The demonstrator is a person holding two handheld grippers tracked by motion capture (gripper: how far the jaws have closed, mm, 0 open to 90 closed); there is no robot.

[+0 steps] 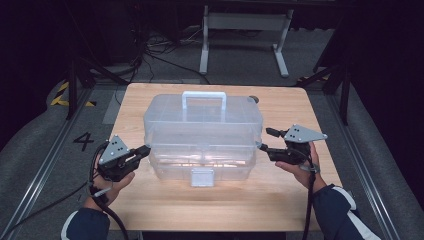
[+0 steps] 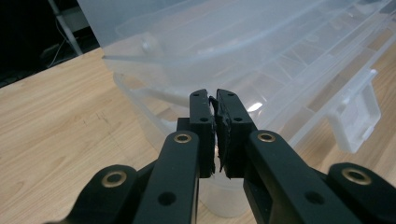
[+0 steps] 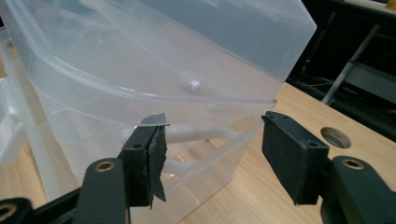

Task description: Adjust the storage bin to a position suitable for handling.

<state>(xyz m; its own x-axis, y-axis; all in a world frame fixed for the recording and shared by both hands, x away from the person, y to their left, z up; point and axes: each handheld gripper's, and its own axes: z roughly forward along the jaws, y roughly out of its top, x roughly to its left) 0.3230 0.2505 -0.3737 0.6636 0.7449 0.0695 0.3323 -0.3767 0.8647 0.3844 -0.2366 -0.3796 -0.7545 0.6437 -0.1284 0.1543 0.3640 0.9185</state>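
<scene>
A clear plastic storage box with a white handle and a front latch stands shut in the middle of the wooden table. My left gripper is shut, with its tips against the box's left end just under the lid rim. In the left gripper view the pads meet with nothing seen between them, in front of the box. My right gripper is open at the box's right end. In the right gripper view one jaw sits under the lid rim of the box, the other stands off it.
A round hole is cut in the table near the far right corner of the box. Bare wood lies in front of the box and beside both hands. Behind the table stand a white metal frame and cables on the floor.
</scene>
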